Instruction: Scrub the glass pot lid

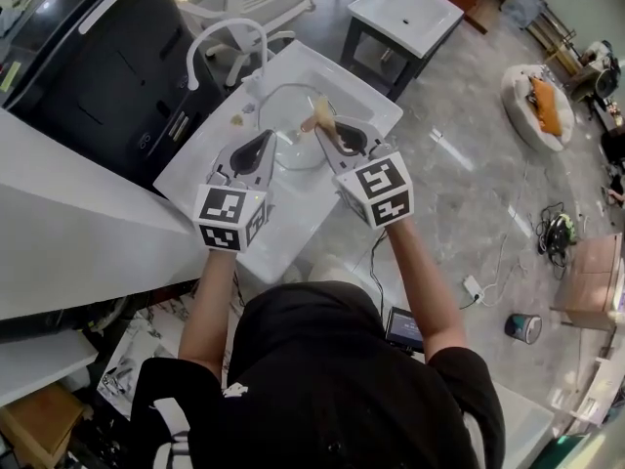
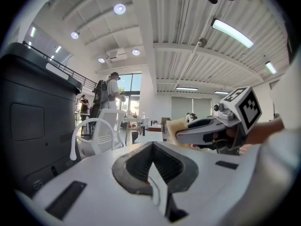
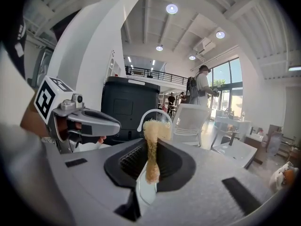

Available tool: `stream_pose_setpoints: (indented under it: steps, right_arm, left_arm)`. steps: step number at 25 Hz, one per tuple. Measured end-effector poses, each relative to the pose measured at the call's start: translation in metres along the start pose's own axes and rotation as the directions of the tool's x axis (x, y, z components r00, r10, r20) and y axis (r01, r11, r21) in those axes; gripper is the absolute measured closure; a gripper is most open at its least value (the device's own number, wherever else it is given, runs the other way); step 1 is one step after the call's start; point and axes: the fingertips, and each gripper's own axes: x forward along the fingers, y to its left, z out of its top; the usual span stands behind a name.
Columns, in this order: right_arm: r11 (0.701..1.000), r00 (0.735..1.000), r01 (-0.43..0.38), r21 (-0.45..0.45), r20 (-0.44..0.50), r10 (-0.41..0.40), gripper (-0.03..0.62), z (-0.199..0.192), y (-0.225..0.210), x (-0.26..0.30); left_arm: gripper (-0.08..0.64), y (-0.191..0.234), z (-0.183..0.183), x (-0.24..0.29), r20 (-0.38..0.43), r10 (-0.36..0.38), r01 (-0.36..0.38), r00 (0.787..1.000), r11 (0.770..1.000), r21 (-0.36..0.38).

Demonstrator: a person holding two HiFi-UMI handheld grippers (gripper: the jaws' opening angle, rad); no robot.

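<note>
Glass pot lid: clear and round, lying in the basin towards the far end of the white sink, well inside its rim.
Sink: a long white top running away from the person, with a curved white faucet at its far left edge.
Left gripper: held over the left edge of the lid. Its own view shows the jaws pressed together with nothing between them. Whether it touches the lid cannot be told.
Right gripper: held over the right side of the lid, its jaws pinching a scrub pad.
Scrub pad: tan and rough, standing upright between the right jaws, its frayed top above the tips. From the left gripper view it shows as a pale lump at the tip of the right gripper.
Grippers together: side by side, near each other but apart.
Surroundings: a black cabinet stands beyond the sink's left edge.
</note>
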Motion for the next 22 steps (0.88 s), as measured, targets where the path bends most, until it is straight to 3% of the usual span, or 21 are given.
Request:
stream_pose_setpoints:
  steps: [14, 22]
  right_arm:
    - [1.0, 0.992, 0.016, -0.021, 0.126, -0.013, 0.561, 0.046, -0.004, -0.046]
    - [1.0, 0.986, 0.014, -0.009, 0.164, -0.012, 0.561, 0.054, -0.003, -0.088]
  left_arm:
    - [0.554, -0.031, 0.059, -0.027, 0.105, 0.019, -0.024, 0.994, 0.999, 0.048]
    - [0.554, -0.066, 0.07, -0.045, 0.119, 0.037, -0.043, 0.992, 0.998, 0.051]
